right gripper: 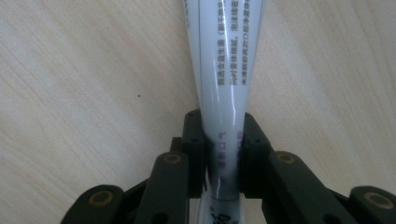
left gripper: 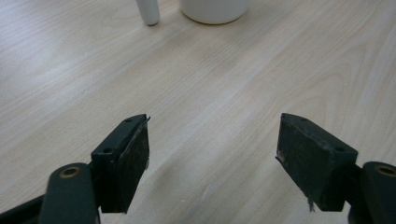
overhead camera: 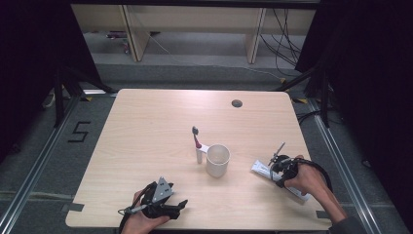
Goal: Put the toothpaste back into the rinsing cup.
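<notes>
Now tube (right gripper: 223, 116) between claw (right gripper: 223, 154) jaws

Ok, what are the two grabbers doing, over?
Right gripper shut on white printed toothpaste tube, flat on table. Left gripper open, holding nothing. White round cup and toothbrush stand apart, not blocking.

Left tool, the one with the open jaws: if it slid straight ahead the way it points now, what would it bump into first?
Bare table comes first, then probably the white cup, with the toothbrush handle standing just left of that line. The left tool is open and empty. Depth is hard to judge.
</notes>
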The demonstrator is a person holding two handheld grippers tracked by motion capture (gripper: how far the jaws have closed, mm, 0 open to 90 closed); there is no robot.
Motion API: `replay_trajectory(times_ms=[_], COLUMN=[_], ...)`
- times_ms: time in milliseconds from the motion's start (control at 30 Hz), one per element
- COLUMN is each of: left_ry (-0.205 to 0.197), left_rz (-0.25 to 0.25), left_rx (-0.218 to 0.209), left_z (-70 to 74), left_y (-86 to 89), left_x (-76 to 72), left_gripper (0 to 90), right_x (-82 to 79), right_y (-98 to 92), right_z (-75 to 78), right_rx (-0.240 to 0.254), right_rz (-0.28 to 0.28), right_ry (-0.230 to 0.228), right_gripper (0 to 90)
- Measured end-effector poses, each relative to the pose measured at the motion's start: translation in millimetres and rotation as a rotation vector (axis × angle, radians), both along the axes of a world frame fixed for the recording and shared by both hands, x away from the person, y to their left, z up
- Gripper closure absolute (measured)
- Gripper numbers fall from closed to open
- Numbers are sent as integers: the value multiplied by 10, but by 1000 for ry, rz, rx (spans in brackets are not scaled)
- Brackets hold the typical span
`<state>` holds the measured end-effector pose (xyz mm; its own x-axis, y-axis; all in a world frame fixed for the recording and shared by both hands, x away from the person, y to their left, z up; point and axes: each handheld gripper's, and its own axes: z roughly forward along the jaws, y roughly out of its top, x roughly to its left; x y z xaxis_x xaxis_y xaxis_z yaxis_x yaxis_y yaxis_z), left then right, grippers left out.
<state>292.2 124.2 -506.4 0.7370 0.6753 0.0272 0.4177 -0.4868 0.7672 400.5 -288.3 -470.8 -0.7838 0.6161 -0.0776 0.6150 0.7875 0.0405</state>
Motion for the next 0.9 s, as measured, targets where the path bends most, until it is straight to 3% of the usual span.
replay_trajectory(times_ms=[67,133,167,200,400,467,533,567,600,633,700,733,833,900], left_ry=[-1,1,2,-2,-9,-6,-5,3,-3,-3,3,-7,-8,-1], left_rz=[9,-1,-3,8,6,3,-3,-8,1,8,-9,1,6,-4], left_rx=[-32,-6,-5,-33,-18,-17,-15,-3,-16,-30,-2,-23,-25,-22], left_z=[-14,-2,-2,-15,-17,-14,-14,0,-7,-13,1,-10,-8,-9], left_y=[-20,-3,-3,-21,-24,-27,-26,-20,-28,-37,-18,-33,-38,-34], left_x=[5,3,4,6,18,17,15,21,25,25,26,25,28,31], left_gripper=[251,251,251,251,251,251,251,251,251,251,251,251,251,251], right_x=[-4,9,-22,-9,-5,-35,-30,-43,-46,-33,-34,-38,-25,-31], right_y=[-2,-25,-5,-24,-95,-87,-101,-105,-118,-138,-152,-157,-192,-191], right_z=[-7,-17,-9,-3,2,33,70,96,130,156,209,232,312,382], right_rx=[9,24,31,42,61,101,110,127,152,168,188,197,264,315], right_rz=[-3,16,-33,-16,-2,-34,-15,-31,-46,-32,-40,-42,-65,-97], right_ry=[-11,-29,-21,-12,-57,-66,-81,-97,-91,-115,-139,-161,-193,-255], right_gripper=[766,766,766,766,767,768,768,769,768,768,768,768,769,769])
